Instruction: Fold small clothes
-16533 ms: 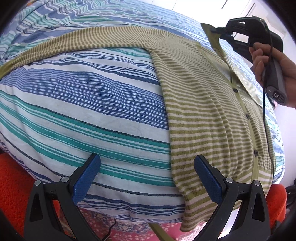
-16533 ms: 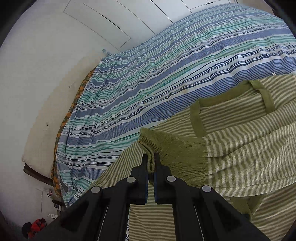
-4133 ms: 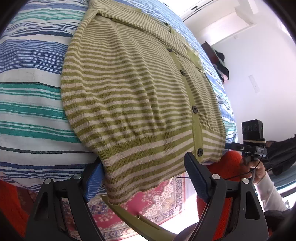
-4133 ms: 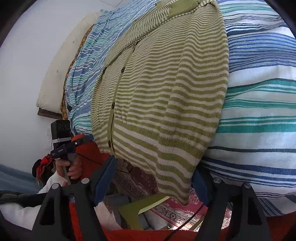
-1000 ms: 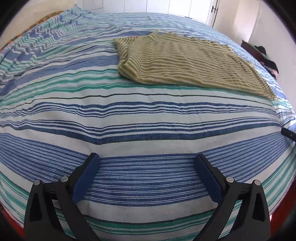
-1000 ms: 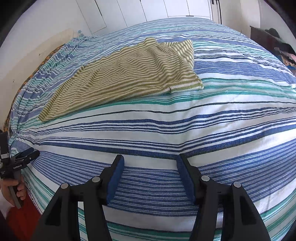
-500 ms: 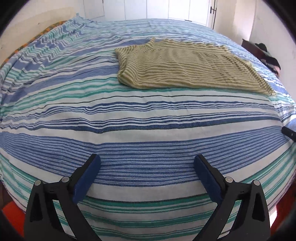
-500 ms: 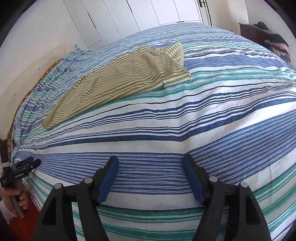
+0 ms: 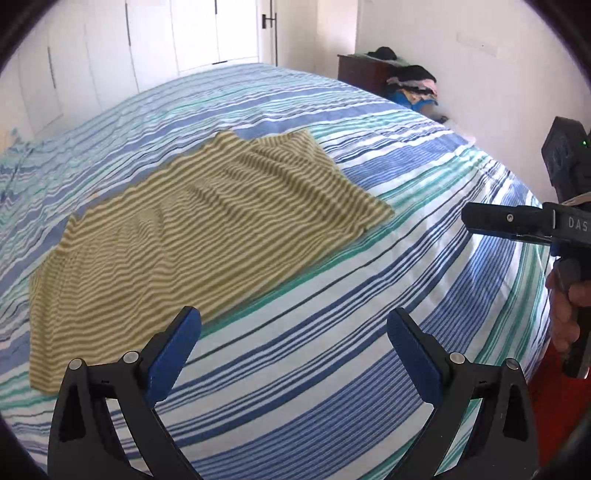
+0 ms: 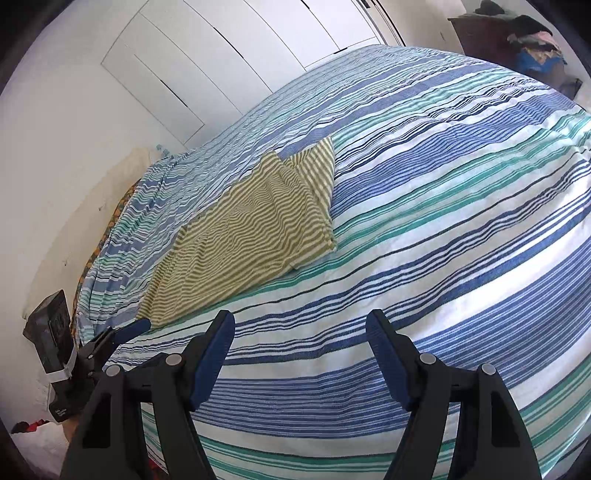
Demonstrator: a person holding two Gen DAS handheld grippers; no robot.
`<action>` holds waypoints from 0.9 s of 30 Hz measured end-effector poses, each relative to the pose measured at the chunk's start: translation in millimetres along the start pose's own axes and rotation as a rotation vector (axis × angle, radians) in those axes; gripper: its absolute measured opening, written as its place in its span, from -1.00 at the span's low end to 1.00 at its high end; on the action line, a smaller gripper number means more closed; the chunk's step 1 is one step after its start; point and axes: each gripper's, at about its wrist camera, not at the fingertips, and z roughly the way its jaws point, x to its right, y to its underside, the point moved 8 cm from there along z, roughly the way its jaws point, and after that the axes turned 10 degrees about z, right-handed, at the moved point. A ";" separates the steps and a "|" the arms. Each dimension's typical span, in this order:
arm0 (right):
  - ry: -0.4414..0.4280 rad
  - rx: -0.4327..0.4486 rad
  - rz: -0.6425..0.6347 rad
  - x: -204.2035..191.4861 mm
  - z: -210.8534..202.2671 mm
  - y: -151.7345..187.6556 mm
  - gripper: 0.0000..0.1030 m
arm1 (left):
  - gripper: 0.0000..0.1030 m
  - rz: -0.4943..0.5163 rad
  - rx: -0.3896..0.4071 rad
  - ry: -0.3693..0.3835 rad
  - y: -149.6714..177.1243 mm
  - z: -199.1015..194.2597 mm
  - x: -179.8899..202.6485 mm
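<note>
A green-and-cream striped cardigan (image 9: 192,236) lies folded flat on the blue, teal and white striped bedspread (image 9: 332,369). It also shows in the right wrist view (image 10: 255,236), toward the left of the bed. My left gripper (image 9: 293,341) is open and empty, held over the bedspread just in front of the cardigan's near edge. My right gripper (image 10: 301,341) is open and empty, further back from the cardigan over bare bedspread. Each gripper shows in the other's view: the right one (image 9: 517,221) at the right edge, the left one (image 10: 110,339) at the lower left.
White wardrobe doors (image 9: 192,33) stand behind the bed. A dark wooden cabinet (image 9: 365,74) with a pile of clothes (image 9: 413,88) is at the far right corner. A pillow (image 10: 122,177) lies at the bed's left end. The bed edge drops off to the right.
Both grippers have pulled back and turned, so the folded cardigan now sits left of centre in both views. The cardigan has not moved. Both grippers stay open.
</note>
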 end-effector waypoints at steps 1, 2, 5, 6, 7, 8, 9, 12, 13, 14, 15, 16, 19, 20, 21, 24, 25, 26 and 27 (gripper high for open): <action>-0.001 -0.004 0.006 5.1 1.0 -15.4 0.42 | 0.96 0.038 0.006 0.010 -17.1 15.0 11.7; -0.010 -0.025 0.010 9.5 5.6 -32.4 0.42 | 0.96 0.075 0.007 0.008 -32.0 31.0 23.0; -0.052 -0.111 0.019 14.7 33.4 -79.6 0.42 | 0.95 0.138 -0.050 -0.012 -58.8 85.1 45.6; -0.065 -0.146 0.022 15.2 46.3 -94.9 0.42 | 0.95 0.151 -0.081 -0.019 -62.5 102.1 50.4; -0.080 -0.176 0.022 14.8 60.7 -110.1 0.42 | 0.95 0.165 -0.110 -0.034 -64.2 116.6 53.5; -0.094 -0.212 0.018 13.3 76.1 -122.4 0.42 | 0.96 0.172 -0.127 -0.047 -64.8 127.0 54.8; -0.085 -0.249 -0.001 11.4 94.7 -133.4 0.42 | 0.96 0.166 -0.127 -0.055 -66.1 132.4 54.2; -0.044 -0.357 -0.084 -0.1 152.1 -151.4 0.43 | 0.55 0.109 -0.103 -0.059 -70.5 134.9 47.3; -0.043 -0.399 -0.087 -4.1 170.9 -152.6 0.43 | 0.38 0.101 -0.100 -0.073 -72.0 135.0 44.5; -0.037 -0.425 -0.087 -8.8 187.2 -153.1 0.43 | 0.11 0.096 -0.099 -0.079 -73.5 135.4 42.7; -0.042 -0.449 -0.094 -16.3 201.4 -151.8 0.43 | -0.22 0.091 -0.099 -0.072 -74.9 135.8 41.9; -0.049 -0.472 -0.117 -26.2 213.9 -149.0 0.42 | -0.38 0.083 -0.100 -0.066 -75.8 136.1 40.4; 0.047 -0.480 -0.255 -45.4 235.1 -142.0 -0.84 | -0.77 0.017 -0.091 -0.024 -76.2 131.2 28.3; 0.075 -0.485 -0.256 -46.1 236.9 -140.3 -0.82 | -0.80 -0.015 -0.081 0.003 -75.6 126.3 23.0; 0.081 -0.481 -0.246 -48.0 236.4 -143.0 -0.82 | -0.82 -0.046 -0.064 0.029 -75.6 119.0 17.5; 0.049 -0.436 -0.242 -60.1 218.5 -147.6 -0.82 | -0.83 -0.152 0.014 0.098 -75.5 84.1 -3.4; 0.019 -0.420 -0.219 -67.9 210.3 -149.1 -0.82 | -0.82 -0.191 0.044 0.116 -73.0 68.5 -13.8; -0.015 -0.403 -0.201 -78.6 203.0 -150.0 -0.82 | -0.82 -0.234 0.075 0.135 -70.1 52.0 -24.9; -0.056 -0.390 -0.191 -94.5 197.2 -150.2 -0.82 | -0.82 -0.280 0.105 0.154 -66.2 35.5 -37.3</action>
